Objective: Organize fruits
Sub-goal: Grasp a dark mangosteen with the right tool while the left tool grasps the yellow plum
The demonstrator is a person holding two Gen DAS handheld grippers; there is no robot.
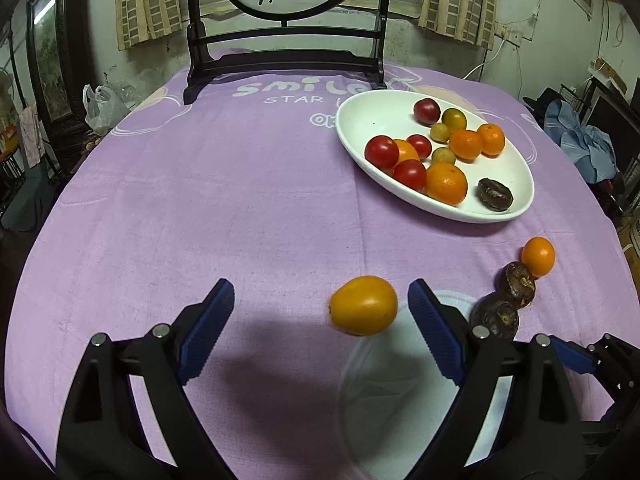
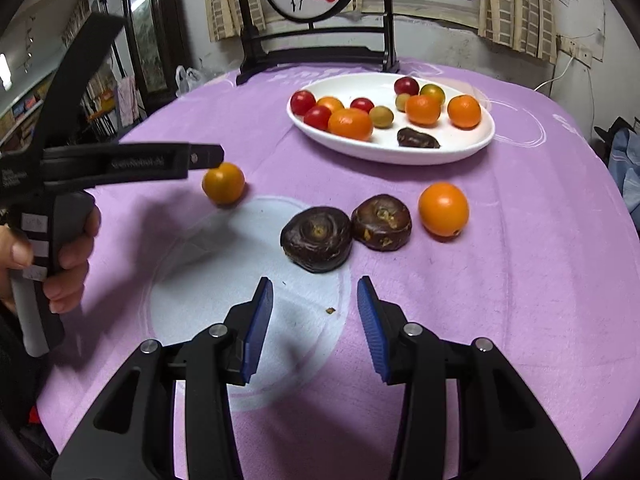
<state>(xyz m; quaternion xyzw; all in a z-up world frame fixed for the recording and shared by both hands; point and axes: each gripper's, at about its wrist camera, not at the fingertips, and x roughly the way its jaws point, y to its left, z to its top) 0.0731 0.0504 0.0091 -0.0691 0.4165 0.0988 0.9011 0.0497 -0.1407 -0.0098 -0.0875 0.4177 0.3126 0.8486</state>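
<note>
A white oval plate [image 1: 360, 120] [image 2: 460, 148] holds several red tomatoes, oranges, green fruits and one dark brown fruit. On the purple cloth lie an orange-yellow fruit [image 1: 363, 305] [image 2: 223, 183], two dark brown fruits [image 2: 316, 239] [image 2: 382, 221] [image 1: 496, 316] and a small orange [image 2: 443, 209] [image 1: 538, 256]. My left gripper [image 1: 320, 312] is open, with the orange-yellow fruit between its fingers, nearer the right one. My right gripper [image 2: 315, 312] is open and empty, just in front of the nearer brown fruit.
A dark wooden screen stand [image 1: 284, 60] with a round fruit painting stands at the table's far edge. A white plastic bag [image 1: 100, 108] hangs off the far left. The left gripper's body [image 2: 120, 164] and the hand holding it show in the right wrist view.
</note>
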